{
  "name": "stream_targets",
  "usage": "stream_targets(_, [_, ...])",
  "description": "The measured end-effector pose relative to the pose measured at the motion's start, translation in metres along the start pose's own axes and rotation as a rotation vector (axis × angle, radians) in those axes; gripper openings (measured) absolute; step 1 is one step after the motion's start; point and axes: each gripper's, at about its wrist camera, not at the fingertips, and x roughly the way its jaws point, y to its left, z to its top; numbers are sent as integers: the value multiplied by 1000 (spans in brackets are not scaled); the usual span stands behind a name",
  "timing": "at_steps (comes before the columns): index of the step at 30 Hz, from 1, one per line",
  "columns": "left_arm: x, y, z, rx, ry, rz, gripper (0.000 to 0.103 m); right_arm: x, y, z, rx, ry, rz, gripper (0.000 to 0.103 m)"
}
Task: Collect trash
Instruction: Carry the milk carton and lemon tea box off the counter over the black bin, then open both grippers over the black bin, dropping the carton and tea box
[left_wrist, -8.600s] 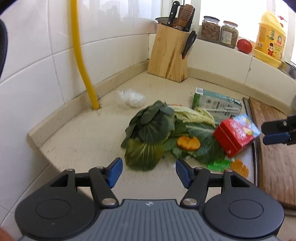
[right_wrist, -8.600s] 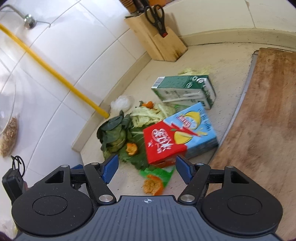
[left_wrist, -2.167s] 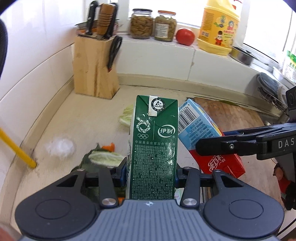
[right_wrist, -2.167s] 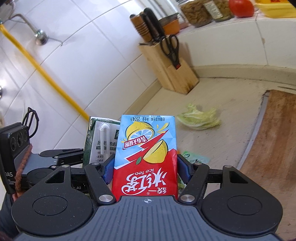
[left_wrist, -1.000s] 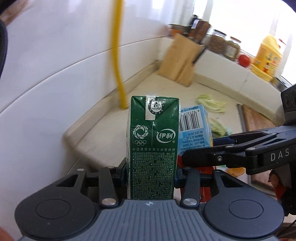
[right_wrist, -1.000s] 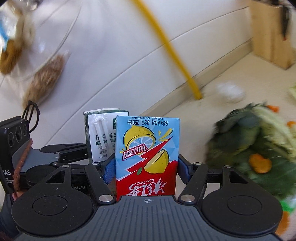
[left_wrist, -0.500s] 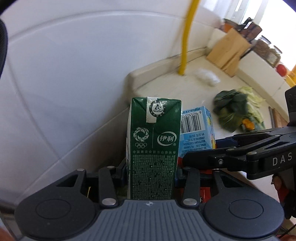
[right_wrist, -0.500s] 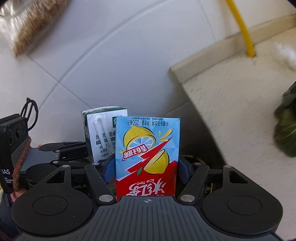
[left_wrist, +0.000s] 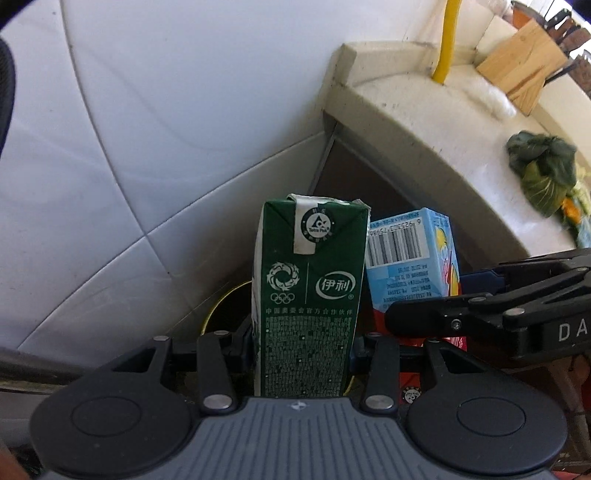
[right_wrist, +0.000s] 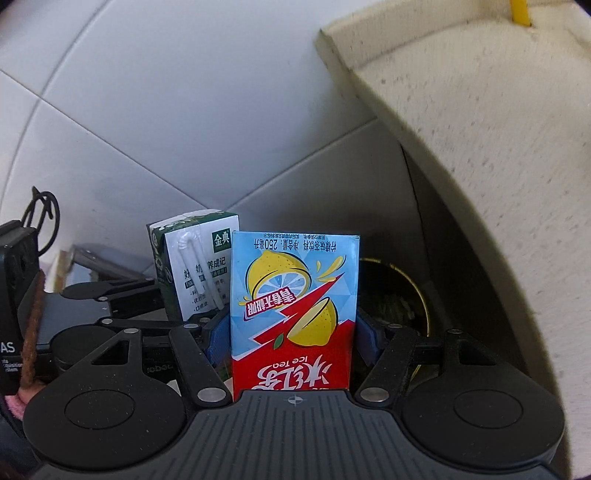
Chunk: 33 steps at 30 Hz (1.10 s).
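The left hand-held gripper (left_wrist: 303, 354) pinches a green milk carton (left_wrist: 308, 295) upright between its two fingers, the pads pressed against the carton's narrow sides. A sealed tab with a round logo folds over the carton's top edge. Just to its right, the right hand-held gripper (right_wrist: 293, 339) clamps a red and blue ice tea carton (right_wrist: 293, 314), also upright, with lemon pictures facing the right wrist camera and a barcode panel facing the left one. The two cartons stand side by side, very close; whether they touch cannot be told. In the right wrist view a white straw (right_wrist: 195, 266) in its wrapper is stuck on the milk carton's white face.

Below and behind both cartons lies a dark round bin with a yellow rim (left_wrist: 218, 310), partly hidden; the cartons are held above its opening. White wall tiles (left_wrist: 147, 129) rise behind it. To the right, the speckled counter (left_wrist: 424, 122) curves away at a higher level, carrying green leaves (left_wrist: 543, 166), a white crumpled scrap (left_wrist: 491, 96), a wooden knife block (left_wrist: 521, 62) and a yellow pipe (left_wrist: 447, 40) in the corner.
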Motion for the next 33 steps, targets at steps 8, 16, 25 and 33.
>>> stream_targets(8, [12,5,-2,-11,37,24,43,24,4,3,17,32,-56,73])
stream_targets(16, [19,9,-3,-15,60,68,49,52,1,-1,69,67,-104,77])
stream_targets(25, [19,10,0,-27,36,82,50,51,-14,-9,101,67,-113,78])
stream_targets(33, [19,5,-1,4,34,114,50,49,-14,-9,96,47,-124,78])
